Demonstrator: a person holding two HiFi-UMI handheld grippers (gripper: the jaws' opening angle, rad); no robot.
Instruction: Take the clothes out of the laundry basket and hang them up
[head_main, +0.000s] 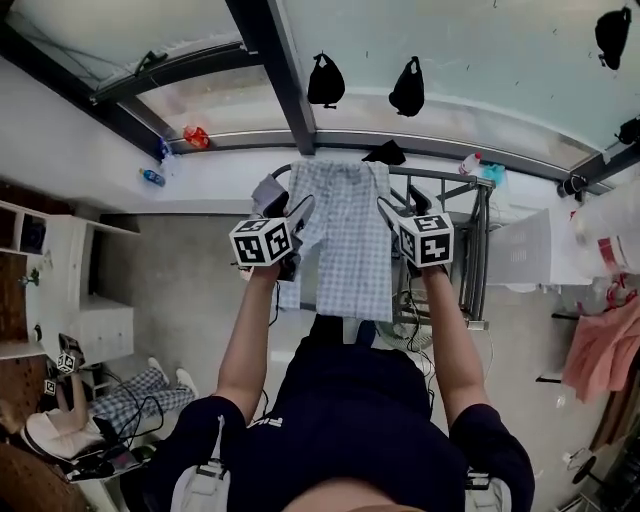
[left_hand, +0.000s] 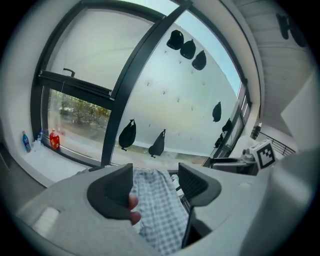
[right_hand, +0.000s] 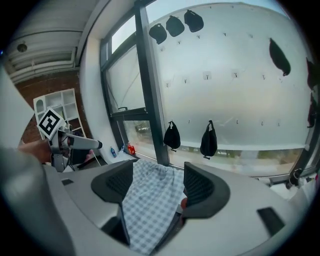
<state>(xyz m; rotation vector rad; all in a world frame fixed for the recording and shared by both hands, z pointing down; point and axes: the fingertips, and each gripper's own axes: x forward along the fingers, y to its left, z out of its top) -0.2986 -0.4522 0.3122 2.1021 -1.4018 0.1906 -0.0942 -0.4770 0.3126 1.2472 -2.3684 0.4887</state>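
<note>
The left gripper and right gripper stand open and hold nothing. The checked cloth merely drapes over the rack, so hanging unevenly it could slide off.

1. Tools: two. The left tool is at 9 o'clock of the cloth and the right tool at 3 o'clock.
2. Checked cloth: one.
3. Rack: one.
4. Black bags on the glass: at least six in the right tool view, three at 11 o'clock, two at 6 and one at 2.
5. Bottles at 10 o'clock of the cloth: two, a blue bottle and a red bottle.
</note>
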